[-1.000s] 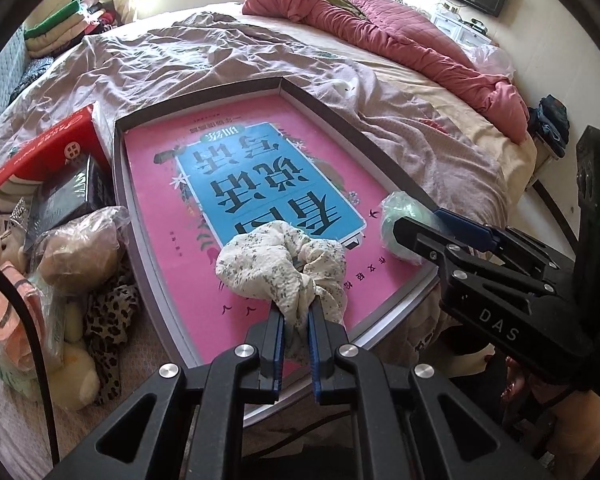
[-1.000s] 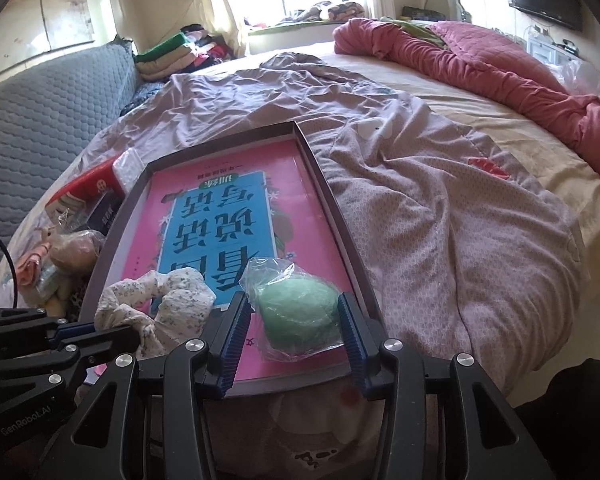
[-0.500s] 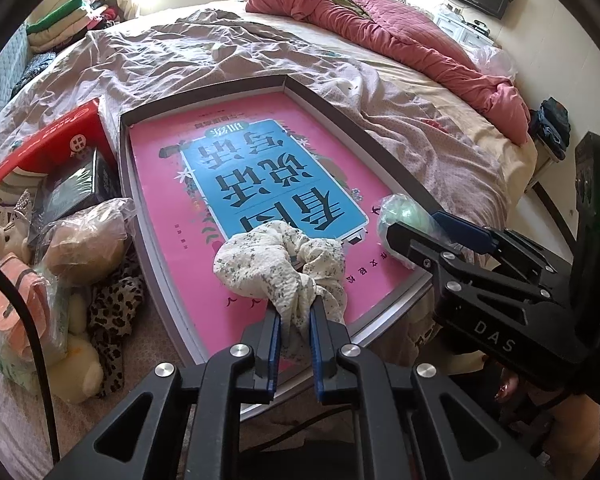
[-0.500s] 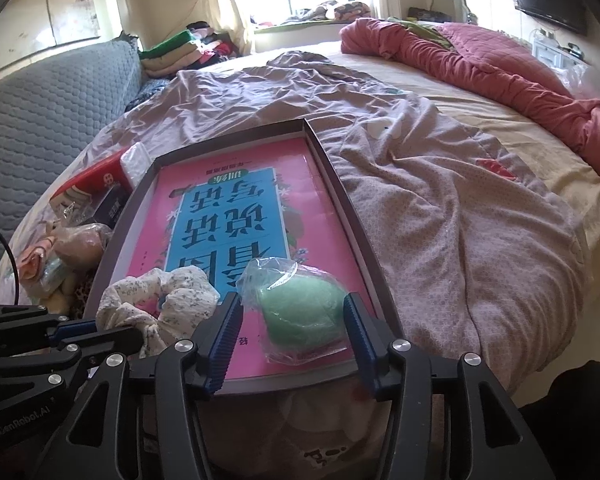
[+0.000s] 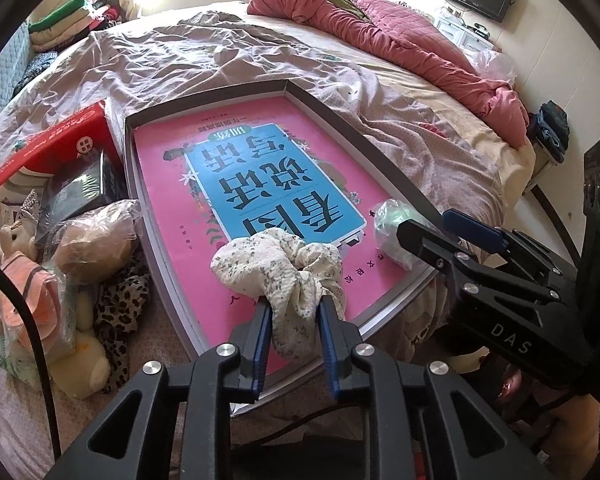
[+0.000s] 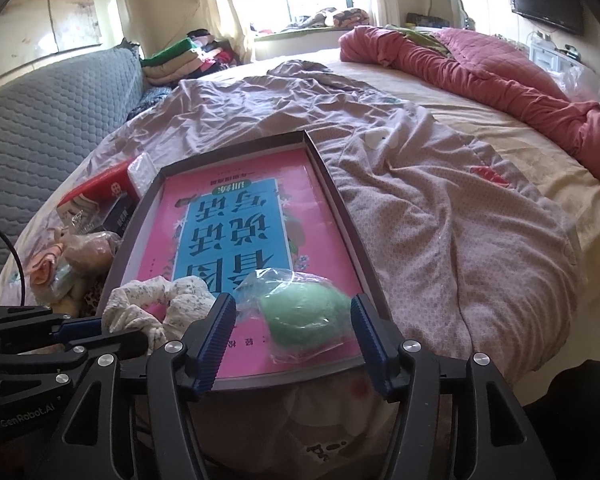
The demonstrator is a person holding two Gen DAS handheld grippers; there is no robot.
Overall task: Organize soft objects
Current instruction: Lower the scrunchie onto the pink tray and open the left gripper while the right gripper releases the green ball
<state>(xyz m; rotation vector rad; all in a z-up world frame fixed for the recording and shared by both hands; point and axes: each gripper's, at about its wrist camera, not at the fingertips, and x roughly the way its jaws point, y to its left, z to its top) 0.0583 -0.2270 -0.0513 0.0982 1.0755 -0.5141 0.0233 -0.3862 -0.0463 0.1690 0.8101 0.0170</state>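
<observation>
A cream floral scrunchie [image 5: 276,264] lies on the pink book cover at the near end of a shallow grey tray [image 5: 360,136] on the bed. My left gripper [image 5: 292,308] has its jaws opening, and a fold of the scrunchie still fills the gap and touches both blue pads. To its right a green sponge in a clear bag [image 6: 304,316] rests in the tray's near right corner [image 6: 340,208]. My right gripper [image 6: 292,302] straddles the bag, its jaws opening with a gap on each side. The scrunchie [image 6: 148,300] is also in the right wrist view.
Left of the tray lie bagged plush toys [image 5: 92,240], a leopard-print cloth [image 5: 116,300], a black box [image 5: 84,188] and a red box [image 5: 48,148]. A rumpled mauve sheet [image 6: 440,208] covers the bed, with a pink quilt [image 5: 400,40] behind it. A grey padded sofa [image 6: 40,120] stands at left.
The left jaws have parted from a tight pinch, and the scrunchie fold has puffed out between them. The right jaws have spread off the bagged sponge. Neither hand has shifted.
</observation>
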